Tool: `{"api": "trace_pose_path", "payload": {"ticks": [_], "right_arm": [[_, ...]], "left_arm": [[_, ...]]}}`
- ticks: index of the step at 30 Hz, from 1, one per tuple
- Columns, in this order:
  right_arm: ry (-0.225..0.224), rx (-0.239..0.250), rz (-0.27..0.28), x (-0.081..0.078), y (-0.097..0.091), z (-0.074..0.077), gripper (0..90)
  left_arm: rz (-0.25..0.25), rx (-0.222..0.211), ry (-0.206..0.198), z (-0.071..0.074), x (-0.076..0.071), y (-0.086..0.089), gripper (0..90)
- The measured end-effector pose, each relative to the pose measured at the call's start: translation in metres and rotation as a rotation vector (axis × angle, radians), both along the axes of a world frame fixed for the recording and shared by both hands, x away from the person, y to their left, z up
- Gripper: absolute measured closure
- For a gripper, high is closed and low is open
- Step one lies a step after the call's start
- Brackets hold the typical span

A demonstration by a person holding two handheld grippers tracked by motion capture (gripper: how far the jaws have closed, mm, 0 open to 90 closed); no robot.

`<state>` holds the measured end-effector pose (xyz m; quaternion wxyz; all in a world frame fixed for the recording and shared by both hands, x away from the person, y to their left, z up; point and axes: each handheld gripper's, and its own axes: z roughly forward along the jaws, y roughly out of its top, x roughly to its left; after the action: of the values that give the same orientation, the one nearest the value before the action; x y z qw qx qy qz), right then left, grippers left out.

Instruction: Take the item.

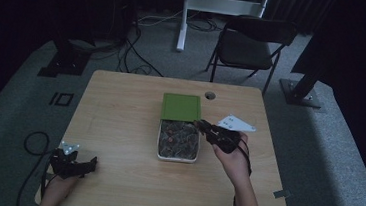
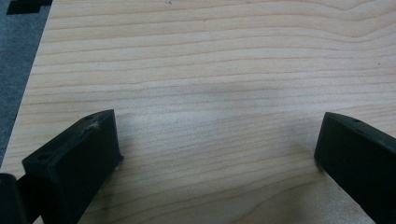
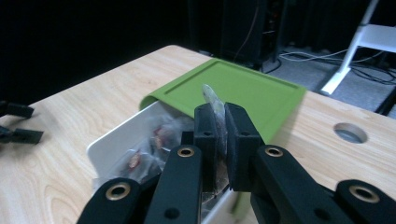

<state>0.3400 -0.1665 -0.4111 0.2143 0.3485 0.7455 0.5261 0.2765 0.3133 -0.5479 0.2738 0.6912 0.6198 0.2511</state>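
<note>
A: Start near. Left tool (image 1: 90, 163)?
B: At the near left corner of the bench (image 1: 120, 107), w/ a hand (image 1: 58, 187) behind it. Its own view has the jaws spread wide over bare wood, nothing btwn them.
A: Touching anything?
B: It sits low over the wood; can't tell if it rests on it.
A: Right tool (image 3: 216, 122)?
B: Over the box's (image 1: 159, 142) right rim, mid bench, held by the right hand (image 1: 236, 160). Jaws pressed together on a packet (image 3: 210, 100): thin, clear, edge-on, its top sticking up past the pads.
A: Where's the packet vs the box?
B: Above the open part of the box, by the near edge of the lid (image 3: 243, 88). In the right tool's view it hangs clear of the pile; whether its lower end touches the others is hidden by the jaws.
A: Box contents?
B: A heap of small clear packets w/ brownish-red bits inside. The box is white, about mid bench.
A: Lid?
B: Green, flat, slid back over the far end of the box, so the near part stands open.
A: Farther out?
B: A round hole (image 1: 210, 95) in the bench past the lid, to its right. Then the floor, a folding chair (image 1: 249, 43) & a white frame (image 1: 219, 6) behind, cables on the floor. Dark beyond that.
</note>
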Motion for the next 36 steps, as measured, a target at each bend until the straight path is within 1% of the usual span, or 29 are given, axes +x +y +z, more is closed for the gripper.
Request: {"api": "trace_pose_path", "payload": {"ticks": [5, 6, 8, 14, 15, 16, 21, 22, 31, 32, 33, 36], "right_arm": [[-0.006, 0.006, -0.031, 0.002, -0.015, 0.003, 85.1], [-0.006, 0.006, -0.031, 0.002, -0.015, 0.003, 85.1], [-0.009, 0.010, -0.052, 0.003, -0.025, 0.005, 85.1], [-0.010, 0.012, -0.085, 0.006, -0.040, 0.006, 85.2], [-0.010, 0.012, -0.085, 0.006, -0.040, 0.006, 85.2], [-0.011, 0.014, -0.098, 0.007, -0.045, 0.006, 85.2], [-0.006, 0.020, -0.117, 0.010, -0.054, 0.006, 85.2], [-0.006, 0.022, -0.132, 0.011, -0.059, 0.006, 85.2], [-0.001, 0.027, -0.193, 0.020, -0.080, 0.004, 85.2], [-0.001, 0.027, -0.193, 0.020, -0.080, 0.004, 85.2], [-0.006, 0.032, -0.210, 0.022, -0.084, 0.005, 85.2], [-0.006, 0.036, -0.233, 0.024, -0.091, 0.007, 85.2]], "left_arm": [[0.000, 0.000, 0.000, 0.000, 0.000, 0.000, 0.5], [0.000, 0.000, 0.000, 0.000, 0.000, 0.000, 0.5], [0.000, 0.000, -0.002, 0.000, 0.000, 0.000, 0.5], [0.001, 0.000, -0.002, 0.000, 0.000, 0.000, 0.5], [0.001, 0.000, -0.002, 0.000, 0.000, 0.000, 0.5], [0.000, 0.000, -0.001, 0.000, 0.000, 0.000, 0.5], [0.001, 0.000, -0.001, 0.000, 0.000, 0.000, 0.5], [0.000, 0.000, -0.001, 0.000, 0.000, 0.000, 0.5], [0.000, 0.000, -0.001, 0.000, 0.000, 0.000, 0.5], [0.000, 0.000, -0.001, 0.000, 0.000, 0.000, 0.5], [0.000, 0.000, -0.001, 0.000, 0.000, 0.000, 0.5], [0.000, 0.000, -0.001, 0.000, 0.000, 0.000, 0.5]]}}
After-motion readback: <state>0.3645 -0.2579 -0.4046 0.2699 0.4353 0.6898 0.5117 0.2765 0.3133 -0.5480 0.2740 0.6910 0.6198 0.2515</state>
